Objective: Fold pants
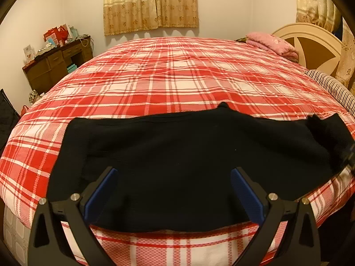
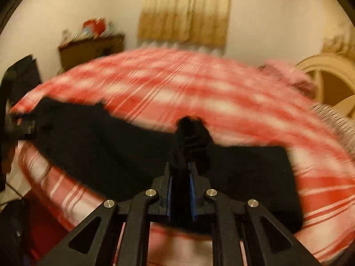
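Observation:
Black pants lie spread across the near edge of a bed with a red and white plaid cover. My left gripper is open, its blue pads wide apart just above the pants' near edge. In the blurred right wrist view, my right gripper is shut on a bunched fold of the pants, lifted above the rest of the fabric. The right gripper also shows at the far right of the left wrist view.
A pink folded blanket and cream headboard are at the bed's far right. A striped pillow lies at the right edge. A brown desk with clutter stands at the far left wall.

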A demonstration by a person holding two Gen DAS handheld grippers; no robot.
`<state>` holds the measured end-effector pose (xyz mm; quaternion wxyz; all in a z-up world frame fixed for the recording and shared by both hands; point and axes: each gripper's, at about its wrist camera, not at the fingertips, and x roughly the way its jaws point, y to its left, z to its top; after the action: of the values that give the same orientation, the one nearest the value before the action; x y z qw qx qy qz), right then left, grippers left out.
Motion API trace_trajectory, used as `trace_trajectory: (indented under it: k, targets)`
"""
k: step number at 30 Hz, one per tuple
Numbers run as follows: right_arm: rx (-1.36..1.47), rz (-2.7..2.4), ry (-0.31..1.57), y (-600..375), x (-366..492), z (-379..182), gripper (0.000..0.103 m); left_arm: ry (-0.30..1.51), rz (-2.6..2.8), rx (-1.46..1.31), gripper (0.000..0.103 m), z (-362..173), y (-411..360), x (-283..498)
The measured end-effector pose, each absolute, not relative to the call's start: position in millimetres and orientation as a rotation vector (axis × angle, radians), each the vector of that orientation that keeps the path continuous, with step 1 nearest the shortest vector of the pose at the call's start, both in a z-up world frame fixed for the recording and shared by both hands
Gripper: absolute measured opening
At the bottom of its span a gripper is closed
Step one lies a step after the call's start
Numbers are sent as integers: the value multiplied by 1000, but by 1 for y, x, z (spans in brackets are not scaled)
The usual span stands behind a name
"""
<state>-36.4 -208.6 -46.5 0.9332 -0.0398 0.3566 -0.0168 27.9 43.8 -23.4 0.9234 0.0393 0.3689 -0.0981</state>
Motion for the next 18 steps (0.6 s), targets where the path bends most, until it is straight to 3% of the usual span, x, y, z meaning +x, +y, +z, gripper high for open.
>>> trace_trajectory:
  k: [3, 4, 5, 7, 10, 11, 12, 13, 14, 18]
  targets:
    - [-67, -22, 731, -208, -39, -57, 21, 761, -197, 72, 103, -25, 49, 30]
    - [-34, 13, 740, -210, -40, -54, 36, 764, -195, 68, 103, -26, 50, 31]
    - [24, 61, 760, -212, -41, -51, 57, 768, -193, 64, 103, -27, 51, 32]
    - [103, 120, 783, -214, -46, -45, 75, 775, -192, 53, 103, -30, 53, 35]
    - [194, 200, 753, -219, -52, -26, 74, 776, -189, 53, 103, -32, 54, 35]
    - [229, 213, 711, -220, -54, -18, 67, 775, -187, 57, 103, -32, 55, 35]
    - [267, 208, 677, -228, -55, -10, 58, 773, -184, 63, 103, -32, 55, 35]
    - [292, 184, 672, -234, -48, -5, 34, 769, -181, 68, 103, -32, 56, 35]
    - [309, 125, 673, -245, -41, -2, 18, 766, -178, 70, 103, -31, 57, 35]
    - [358, -30, 669, -265, -14, -14, 16, 758, -172, 59, 103, -29, 62, 36]
